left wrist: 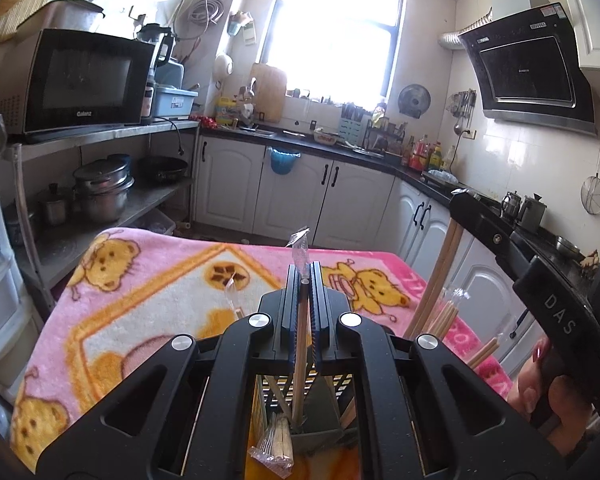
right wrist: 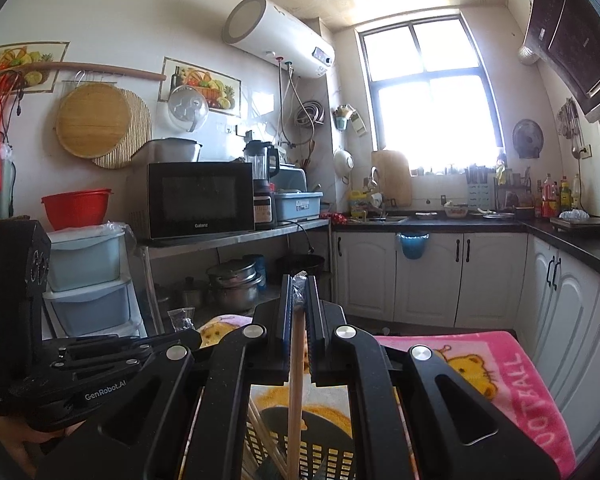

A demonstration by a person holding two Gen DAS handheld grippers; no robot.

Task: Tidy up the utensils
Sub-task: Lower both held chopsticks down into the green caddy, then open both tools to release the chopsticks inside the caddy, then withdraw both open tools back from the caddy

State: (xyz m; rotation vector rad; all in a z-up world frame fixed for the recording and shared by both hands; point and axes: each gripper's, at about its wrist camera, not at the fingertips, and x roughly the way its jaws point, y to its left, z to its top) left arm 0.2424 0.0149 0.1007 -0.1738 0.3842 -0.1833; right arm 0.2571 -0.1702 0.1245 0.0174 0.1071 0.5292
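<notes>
Both grippers are held above a table covered by a pink bear-print blanket point(left wrist: 148, 280), each with its jaws drawn narrow on a wrapped pair of wooden chopsticks. In the left wrist view the left gripper point(left wrist: 305, 276) is seen clamped on chopsticks point(left wrist: 300, 344) that hang nearly upright, the clear wrapper tip standing above the jaws and the lower ends already reaching into a black slotted utensil basket point(left wrist: 340, 384) directly beneath. Further wrapped chopsticks point(left wrist: 274, 444) are seen lying in the basket's near compartment. In the right wrist view the right gripper point(right wrist: 298, 296) is likewise closed on a second pair point(right wrist: 296, 392), pointed down into the same basket point(right wrist: 332, 460), which stands toward the near edge of the table. The step in hand is judged to be the lowering of both pairs into the basket. Each pair is best kept vertical and sunk well into its compartment before the jaws are eased apart, so that nothing tips over the rim. The two grippers are close together; one should be released first and lifted straight up. Slippage inside the smooth wrapper is a risk, and snagging of the wrapper on the slots is to be watched.
</notes>
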